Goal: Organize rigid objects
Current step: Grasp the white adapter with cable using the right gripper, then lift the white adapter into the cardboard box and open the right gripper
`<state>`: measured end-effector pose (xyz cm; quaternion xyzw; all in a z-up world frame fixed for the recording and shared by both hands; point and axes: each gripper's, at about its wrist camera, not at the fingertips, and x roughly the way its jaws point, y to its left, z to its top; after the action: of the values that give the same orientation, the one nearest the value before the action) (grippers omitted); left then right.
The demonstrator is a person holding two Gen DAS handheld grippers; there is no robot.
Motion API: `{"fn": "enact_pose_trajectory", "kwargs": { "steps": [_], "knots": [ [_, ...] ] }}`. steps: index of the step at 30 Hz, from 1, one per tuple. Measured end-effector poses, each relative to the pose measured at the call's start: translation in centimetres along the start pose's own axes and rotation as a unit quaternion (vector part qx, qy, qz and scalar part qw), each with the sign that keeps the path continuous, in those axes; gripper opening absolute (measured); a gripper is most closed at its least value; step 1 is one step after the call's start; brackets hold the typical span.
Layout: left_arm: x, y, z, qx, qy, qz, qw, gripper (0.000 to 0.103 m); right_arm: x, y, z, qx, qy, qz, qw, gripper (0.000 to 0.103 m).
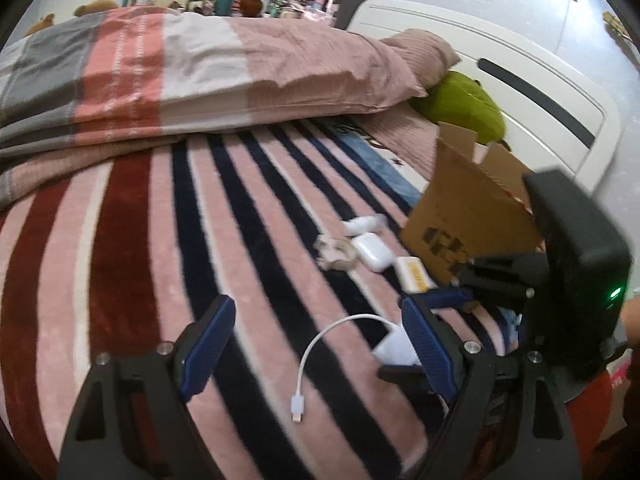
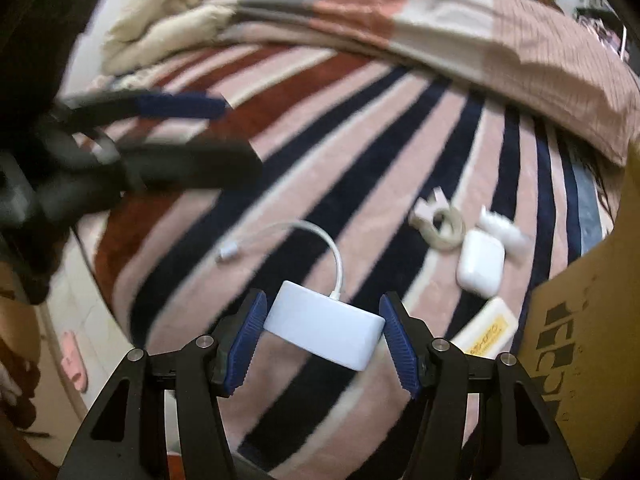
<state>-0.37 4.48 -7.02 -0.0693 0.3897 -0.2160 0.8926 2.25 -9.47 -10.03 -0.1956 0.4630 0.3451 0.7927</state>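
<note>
A white adapter block (image 2: 328,332) with a short white cable (image 2: 316,232) is held just above the striped blanket (image 2: 360,160), both blue pads of my right gripper (image 2: 323,302) pressing on its ends. In the left wrist view the same adapter (image 1: 394,348) shows at the lower right, and its cable plug (image 1: 298,404) lies on the blanket. My left gripper (image 1: 316,306) stands open over the blanket, nothing touching its pads. A white earbud case (image 2: 480,266), a yellow-labelled white box (image 2: 486,332), a pale coiled ring (image 2: 442,228) and a small white object (image 2: 502,226) lie near the cardboard box (image 2: 580,320).
The open cardboard box (image 1: 468,216) stands at the right by a white headboard (image 1: 520,92). A folded pink and grey duvet (image 1: 200,72) lies across the back, with a green pillow (image 1: 468,108) behind the box. Cream bedding (image 2: 160,20) is piled far left.
</note>
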Motion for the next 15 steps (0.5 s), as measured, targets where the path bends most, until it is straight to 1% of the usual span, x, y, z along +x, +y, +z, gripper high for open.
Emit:
{"fn": "enact_pose_trajectory", "kwargs": {
  "steps": [3,4,5,6,7,8,9,10,11,12,13,15],
  "knots": [
    [0.0,-0.8,0.7,-0.003,0.000,-0.033,0.9994,0.083,-2.1,0.2,0.6,-0.012,-0.033,-0.002,0.999,0.053],
    [0.1,-1.2,1.0,-0.005,-0.001,-0.039,0.9992,0.083,-2.6,0.0,0.9,-0.015,-0.043,-0.005,0.999,0.021],
    [0.2,-1.4,1.2,-0.006,-0.002,-0.036,0.9993,0.083,-2.9,-0.1,1.1,-0.016,-0.041,-0.003,0.999,0.009],
    [0.2,-1.5,1.4,-0.006,-0.003,-0.027,0.9996,0.083,-2.8,-0.3,1.1,-0.010,-0.035,0.001,0.999,0.009],
    [0.3,-1.7,1.6,-0.004,-0.004,-0.009,0.9999,0.083,-2.4,-0.5,0.9,-0.004,-0.023,-0.002,1.000,0.009],
    [0.4,-1.8,1.6,-0.002,-0.004,0.002,1.0000,0.083,-1.6,-0.7,0.7,-0.004,-0.001,-0.001,1.000,0.009],
    [0.5,-1.8,1.6,0.000,-0.001,0.011,0.9999,0.083,-0.7,-1.0,0.3,-0.002,0.019,0.002,1.000,0.011],
    [0.6,-1.7,1.4,0.000,0.003,0.014,0.9999,0.083,-0.1,-1.2,-0.2,0.006,0.029,0.000,1.000,0.022],
    [0.7,-1.6,1.3,0.000,0.007,0.015,0.9999,0.083,0.3,-1.5,-0.8,0.019,0.032,0.001,0.999,0.041],
    [0.9,-1.5,1.0,0.000,0.012,0.018,0.9998,0.083,0.3,-1.7,-1.2,0.027,0.028,0.006,0.999,0.051],
    [1.0,-1.3,0.8,0.000,0.016,0.023,0.9996,0.083,0.4,-1.9,-1.6,0.033,0.024,0.011,0.999,0.066],
    [1.2,-0.9,0.5,-0.002,0.022,0.032,0.9993,0.083,1.0,-2.1,-2.1,0.039,0.030,0.014,0.999,0.067]
  ]
}}
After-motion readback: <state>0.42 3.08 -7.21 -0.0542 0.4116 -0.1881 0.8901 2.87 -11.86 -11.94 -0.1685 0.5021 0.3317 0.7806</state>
